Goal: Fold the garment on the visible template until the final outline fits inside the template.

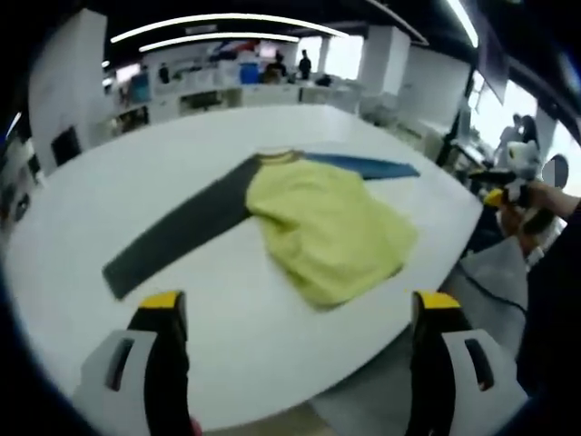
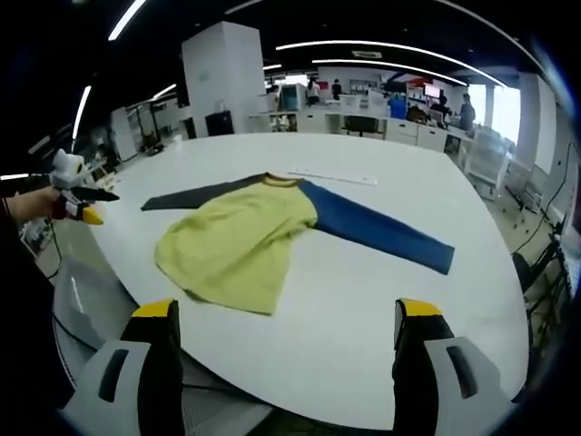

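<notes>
White table point(image 2: 381, 309) holds one garment point(image 2: 245, 241), two sleeves spread.

A long-sleeved shirt point(image 2: 250, 241) with yellow body, one dark grey sleeve and one blue sleeve lies unfolded, sleeves spread wide, on the white tabletop point(image 2: 363, 300) ahead of both jaws.

Open-plan office. Curved ceiling light strips point(image 2: 381, 45) are glowing overhead. White square pillar point(image 2: 227, 77) is standing behind the white bench point(image 2: 381, 300). Desks point(image 2: 399, 127) are lining the far side; daylight is coming through windows point(image 2: 502, 111).
</notes>
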